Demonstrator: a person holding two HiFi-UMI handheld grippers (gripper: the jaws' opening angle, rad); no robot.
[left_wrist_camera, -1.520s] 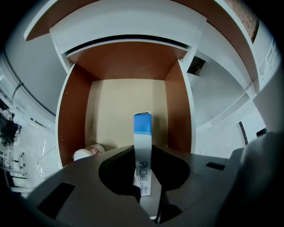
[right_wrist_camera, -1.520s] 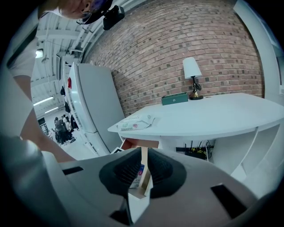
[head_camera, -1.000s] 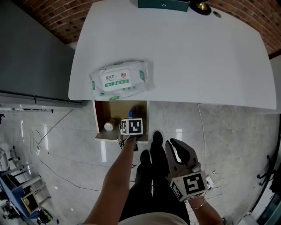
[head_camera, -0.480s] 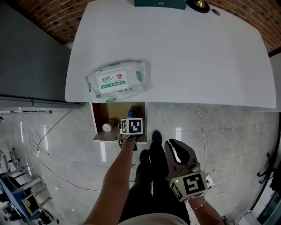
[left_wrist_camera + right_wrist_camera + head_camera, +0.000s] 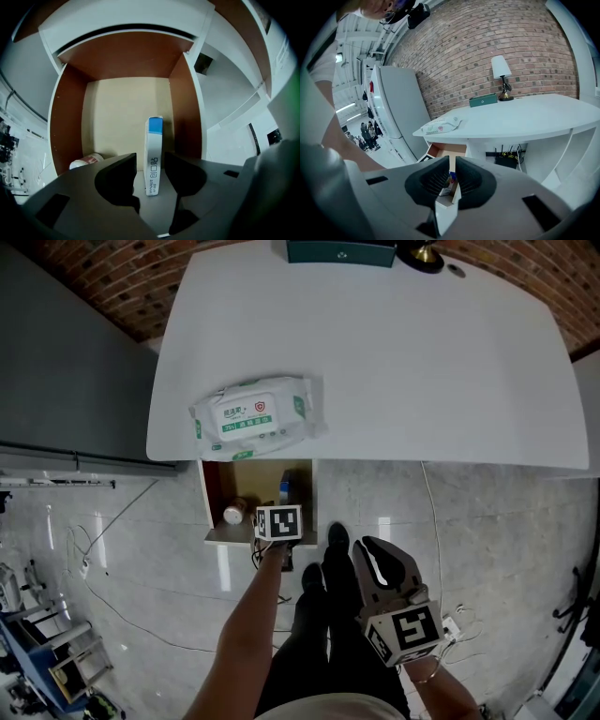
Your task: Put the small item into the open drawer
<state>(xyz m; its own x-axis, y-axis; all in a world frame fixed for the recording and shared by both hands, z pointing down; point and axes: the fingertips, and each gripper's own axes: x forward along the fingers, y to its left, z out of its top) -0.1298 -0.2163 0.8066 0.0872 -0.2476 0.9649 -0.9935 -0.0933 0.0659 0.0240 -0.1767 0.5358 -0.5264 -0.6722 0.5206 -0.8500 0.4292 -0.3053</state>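
The open wooden drawer [image 5: 214, 495] sticks out from under the white table's near edge. A slim white box with a blue end [image 5: 153, 159] rests on edge on the drawer [image 5: 65, 122] floor near its right wall; the head view shows this box [image 5: 284, 488] too. My left gripper [image 5: 150, 162] hovers over the drawer's front with its jaws opening. The box stands between the jaws with a gap on each side. In the head view, the left gripper [image 5: 280, 518] shows mainly its marker cube. My right gripper [image 5: 367, 546] hangs low beside the person's legs, away from the drawer, shut and empty [image 5: 452, 165].
A small white-capped jar [image 5: 233, 512] lies in the drawer's near left corner [image 5: 87, 161]. A pack of wet wipes [image 5: 253, 413] sits on the white table [image 5: 422, 352] above the drawer. A green box [image 5: 339, 251] and a lamp [image 5: 501, 77] stand at the table's far edge. A grey cabinet [image 5: 56, 362] is on the left.
The left gripper's jaws have come apart and let go of the white box in the drawer. That gripper has drawn back slightly toward the person. The right gripper has stayed put.
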